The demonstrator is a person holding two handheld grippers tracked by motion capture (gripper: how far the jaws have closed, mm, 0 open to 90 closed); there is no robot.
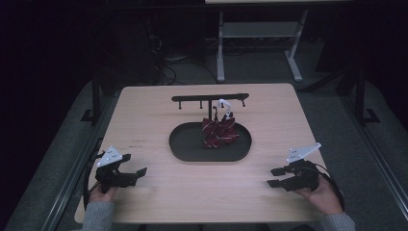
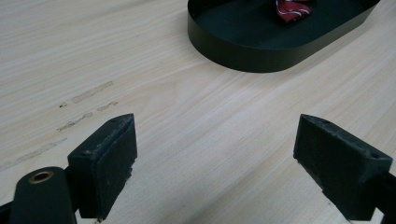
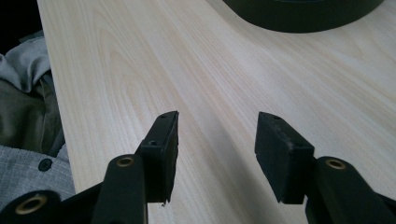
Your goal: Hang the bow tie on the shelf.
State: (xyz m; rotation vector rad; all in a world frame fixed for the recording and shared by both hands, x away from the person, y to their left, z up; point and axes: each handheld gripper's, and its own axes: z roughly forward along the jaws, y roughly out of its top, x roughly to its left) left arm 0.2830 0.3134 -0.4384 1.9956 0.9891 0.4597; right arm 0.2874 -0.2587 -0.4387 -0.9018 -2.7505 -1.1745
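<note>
Both grippers sit low over the wooden table (image 1: 159, 115), one at each near corner, and nothing is between either pair of jaws. The left gripper (image 1: 134, 173) has its jaws spread wide, bare wood showing between the pads in the left gripper view (image 2: 215, 154). Ahead of it and off to its right lies the black oval tray (image 1: 190, 149), well apart from the fingertips, its dark wall (image 2: 243, 51) rising at the top of that view. The right gripper (image 1: 275, 177) is parted too, jaws standing open over plain tabletop (image 3: 217, 154), with the tray's wall (image 3: 299, 18) ahead and to its left, again well clear. The red striped cloth (image 1: 219, 132) sits in the tray, roughly midway between the two grippers and beyond both, touched by neither. It hangs from a white clip (image 1: 223, 104) on the black bar rack (image 1: 210, 98), which stands past the tray, farthest from both hands.
</note>
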